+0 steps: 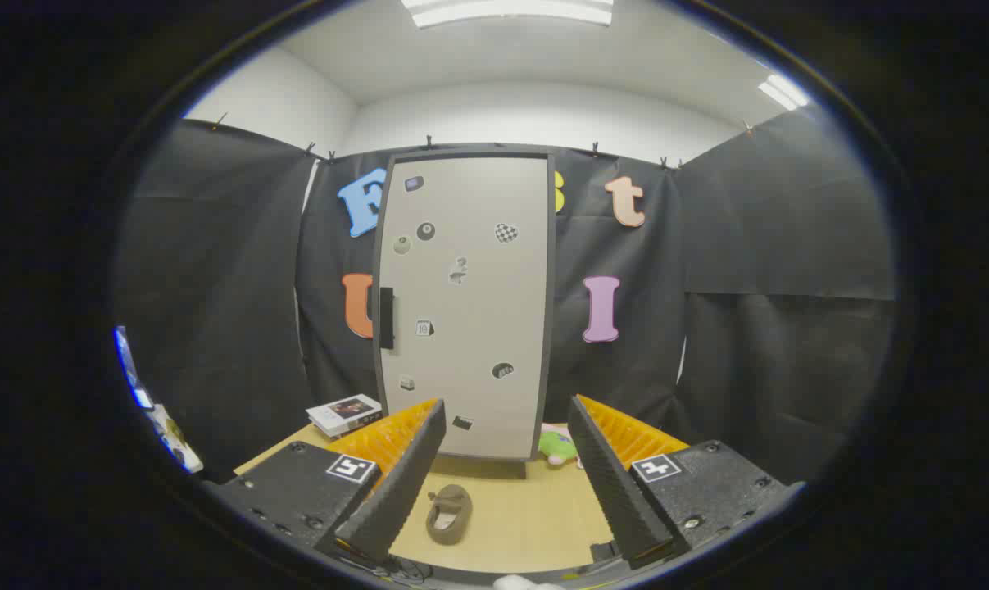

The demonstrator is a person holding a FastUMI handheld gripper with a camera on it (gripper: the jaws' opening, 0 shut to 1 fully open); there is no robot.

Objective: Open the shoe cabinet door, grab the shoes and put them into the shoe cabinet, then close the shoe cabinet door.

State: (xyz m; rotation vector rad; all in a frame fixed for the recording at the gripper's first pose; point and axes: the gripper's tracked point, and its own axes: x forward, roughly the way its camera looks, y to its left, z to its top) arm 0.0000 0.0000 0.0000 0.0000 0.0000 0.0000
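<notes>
- One shoe (449,513) was seen lying flat on the desk (535,524), between the two fingers of the hand-held gripper (506,483) and nearer to the left one; nothing was touching it.
- The fingers were held wide apart, and nothing was pinched between them.
- The shoe cabinet (465,303) was placed upright beyond the shoe, at the back of the desk, and its door was closed. A dark handle (386,318) was fixed on the left edge of the door.
- Several small stickers (505,233) were spread over the door; no writing on them could be read, because they were too small.
- A flat printed box (345,414) was lying left of the cabinet, and a green soft toy (558,447) was resting at its right foot. The print on the box could not be read.
- It was judged that the door had to be opened first. The handle looked narrow, so a finger could slip off it if it was hooked too shallowly.
- The cabinet looked tall and light; it might be tipped or dragged forward by a hard pull.
- The shoe lay in front of the door, so it might be swept aside if the door was swung low over it.
</notes>
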